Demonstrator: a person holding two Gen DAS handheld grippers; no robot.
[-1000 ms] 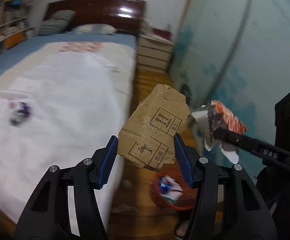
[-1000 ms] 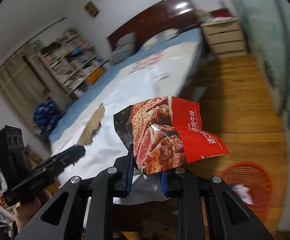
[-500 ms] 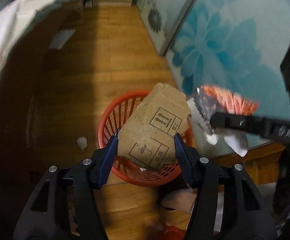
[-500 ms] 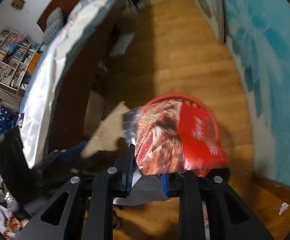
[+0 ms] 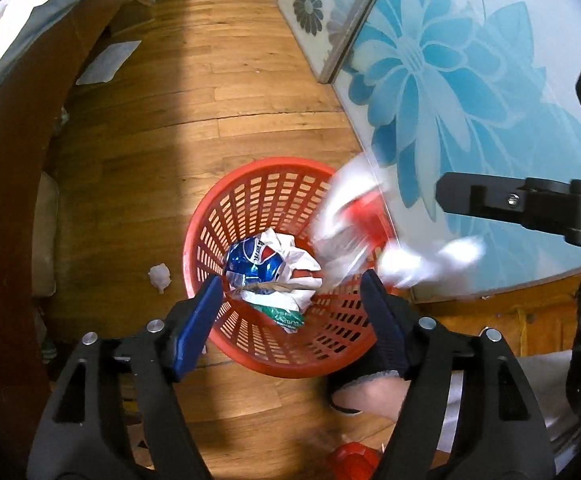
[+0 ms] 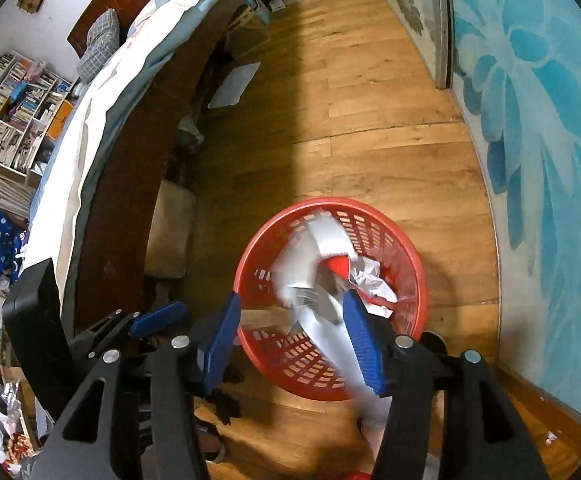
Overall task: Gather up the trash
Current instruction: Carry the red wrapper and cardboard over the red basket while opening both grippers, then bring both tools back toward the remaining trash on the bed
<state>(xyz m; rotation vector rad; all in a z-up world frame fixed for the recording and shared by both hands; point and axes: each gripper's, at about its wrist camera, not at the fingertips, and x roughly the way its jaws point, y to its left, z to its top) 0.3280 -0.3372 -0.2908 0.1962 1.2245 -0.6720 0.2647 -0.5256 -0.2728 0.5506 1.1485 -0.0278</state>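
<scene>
Trash sits in the red basket (image 5: pixel 194 236) on the wood floor (image 5: pixel 210 92), straight ahead of both your grippers. In the left wrist view, your left gripper (image 5: pixel 290 312) hangs over the near rim of the basket with its blue fingers (image 5: pixel 196 322) spread wide and nothing between them. Below it you can see a crushed blue can (image 5: pixel 250 260) lying against crumpled white paper (image 5: pixel 294 256), with a strip of cardboard (image 5: pixel 266 287) and a green wrapper (image 5: pixel 284 316) on the near side of the pile.

A red and white bag (image 5: pixel 354 224) shows as a blur over the right side of the basket; it is too smeared to tell whether anything touches it. In the right wrist view, your right gripper (image 6: pixel 290 336) also stands wide open above the near rim of the basket (image 6: pixel 418 272). The same bag (image 6: pixel 318 264) blurs between its fingers (image 6: pixel 364 340), close to the right pad, but you cannot tell if it touches that pad. More crumpled paper (image 6: pixel 370 280) lies in the basket to the right of it.

A small paper ball (image 5: pixel 159 276) rests on the floor just left of the basket. The bed (image 6: pixel 102 92) runs along the left, and a blue flowered panel (image 6: pixel 550 140) lines the right.
</scene>
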